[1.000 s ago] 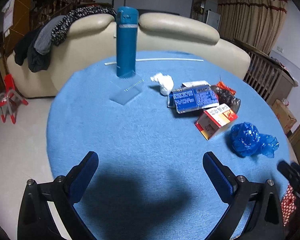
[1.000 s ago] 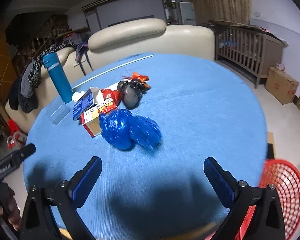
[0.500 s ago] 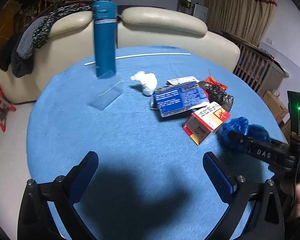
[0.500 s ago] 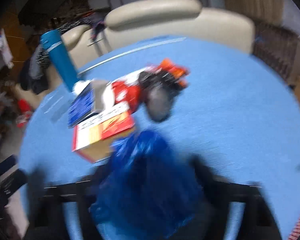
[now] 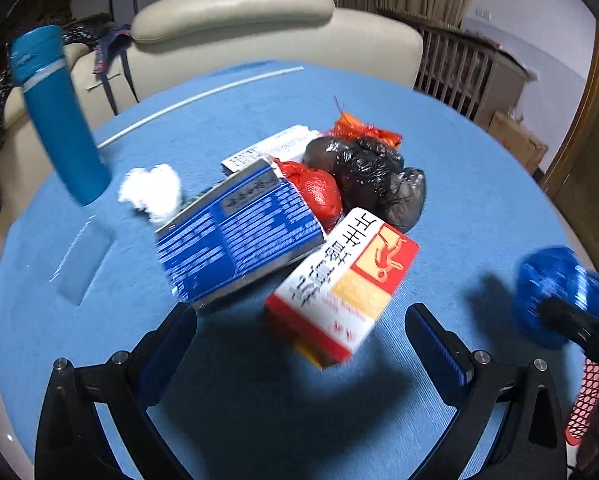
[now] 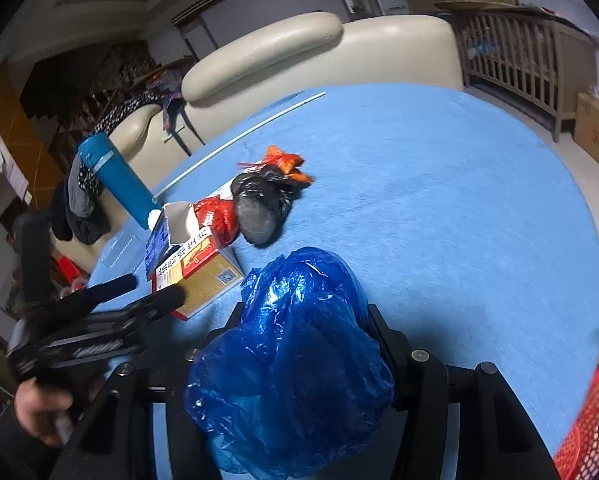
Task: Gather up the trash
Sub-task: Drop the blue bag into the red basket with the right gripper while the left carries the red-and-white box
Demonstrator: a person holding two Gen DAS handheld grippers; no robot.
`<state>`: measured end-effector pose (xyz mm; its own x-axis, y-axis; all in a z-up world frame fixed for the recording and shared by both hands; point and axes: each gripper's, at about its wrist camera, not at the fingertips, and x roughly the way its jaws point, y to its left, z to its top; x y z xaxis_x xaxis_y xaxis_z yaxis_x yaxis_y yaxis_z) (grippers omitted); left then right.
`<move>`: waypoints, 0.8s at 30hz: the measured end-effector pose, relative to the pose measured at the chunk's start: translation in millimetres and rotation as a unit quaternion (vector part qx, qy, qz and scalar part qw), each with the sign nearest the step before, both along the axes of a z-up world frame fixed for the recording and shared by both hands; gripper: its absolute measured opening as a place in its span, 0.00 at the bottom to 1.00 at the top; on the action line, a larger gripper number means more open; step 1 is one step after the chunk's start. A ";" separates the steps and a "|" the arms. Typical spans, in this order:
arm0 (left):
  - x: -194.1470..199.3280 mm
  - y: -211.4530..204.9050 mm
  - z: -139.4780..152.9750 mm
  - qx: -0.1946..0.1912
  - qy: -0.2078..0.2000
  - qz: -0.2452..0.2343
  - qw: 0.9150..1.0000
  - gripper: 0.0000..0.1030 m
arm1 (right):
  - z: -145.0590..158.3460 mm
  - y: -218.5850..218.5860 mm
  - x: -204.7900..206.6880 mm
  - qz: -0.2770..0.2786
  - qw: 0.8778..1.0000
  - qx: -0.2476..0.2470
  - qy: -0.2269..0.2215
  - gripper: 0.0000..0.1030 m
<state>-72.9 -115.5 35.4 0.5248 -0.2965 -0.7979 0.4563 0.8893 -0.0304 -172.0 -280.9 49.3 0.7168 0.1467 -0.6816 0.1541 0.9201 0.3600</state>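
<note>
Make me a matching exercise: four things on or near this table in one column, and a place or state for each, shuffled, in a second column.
Things:
1. blue plastic bag
2. teal bottle
3. red and white box
4. red mesh basket

Places or states:
A. lies just ahead of the open left gripper
B. beside the table's edge, lower right
C. clamped in the right gripper
D. stands by the white wad

Pairs: 1-C, 2-D, 3-A, 4-B
</note>
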 end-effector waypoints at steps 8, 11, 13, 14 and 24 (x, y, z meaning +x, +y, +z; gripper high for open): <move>5.3 -12.2 -8.1 0.000 0.029 -0.023 0.999 0.55 | -11.8 -6.6 -15.7 -0.011 1.000 0.012 0.010 0.57; -6.3 -7.3 -5.1 -0.007 0.030 -0.025 0.999 0.54 | -10.1 -8.2 -23.1 -0.014 1.000 0.013 0.006 0.57; -15.9 -3.5 -0.5 -0.015 0.027 -0.024 0.999 0.54 | -7.6 -9.9 -30.0 -0.020 1.000 0.014 0.000 0.57; -22.2 -2.5 2.6 -0.020 0.025 -0.026 0.999 0.54 | -6.1 -11.3 -34.5 -0.023 1.000 0.013 -0.002 0.57; -89.5 -19.8 32.6 -0.056 -0.005 -0.065 0.996 0.54 | 11.4 -46.8 -116.4 -0.109 0.994 -0.002 -0.023 0.57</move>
<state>-162.4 -135.2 68.0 0.4840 -0.4499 -0.7505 0.5689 0.8135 -0.1209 -288.4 -327.8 60.7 0.7620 -0.0183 -0.6474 0.3334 0.8681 0.3678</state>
